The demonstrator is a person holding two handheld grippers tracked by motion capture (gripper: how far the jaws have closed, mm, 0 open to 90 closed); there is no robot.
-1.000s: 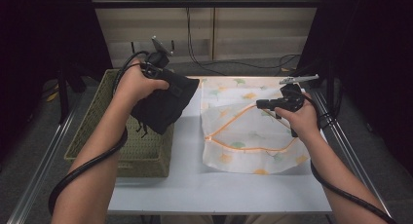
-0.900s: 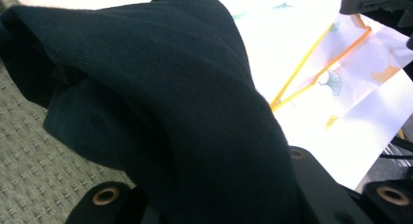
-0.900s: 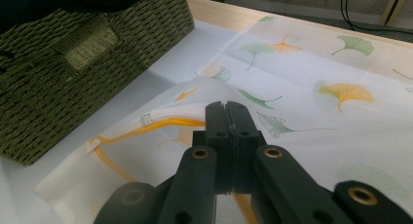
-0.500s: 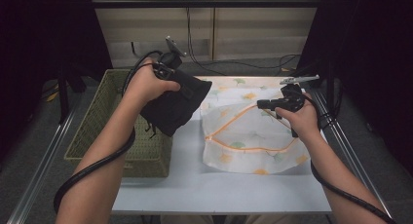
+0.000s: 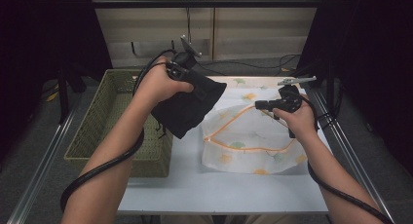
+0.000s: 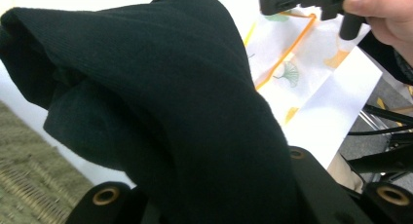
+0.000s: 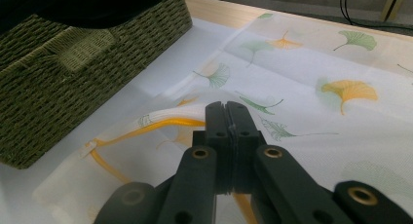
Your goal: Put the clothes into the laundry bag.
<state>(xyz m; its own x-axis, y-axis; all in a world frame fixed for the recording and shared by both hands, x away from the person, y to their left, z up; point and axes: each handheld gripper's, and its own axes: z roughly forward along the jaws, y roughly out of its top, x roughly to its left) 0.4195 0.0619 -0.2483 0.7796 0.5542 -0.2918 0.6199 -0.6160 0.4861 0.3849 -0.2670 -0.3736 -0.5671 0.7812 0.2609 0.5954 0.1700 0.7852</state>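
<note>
L gripper [image 5: 187, 70] lifts black cloth [image 5: 187, 107] betw basket [image 5: 104, 117], bag [image 5: 248, 139].

Grey floor [image 5: 29, 151], pale panelled wall [image 5: 253, 31], dark curtains [image 5: 370, 48].

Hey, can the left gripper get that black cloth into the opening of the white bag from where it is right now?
Probably yes. The left gripper holds the black cloth in the air beside the white bag, and the right gripper pinches the bag's orange-trimmed edge, lifting it. Nothing lies between.
</note>
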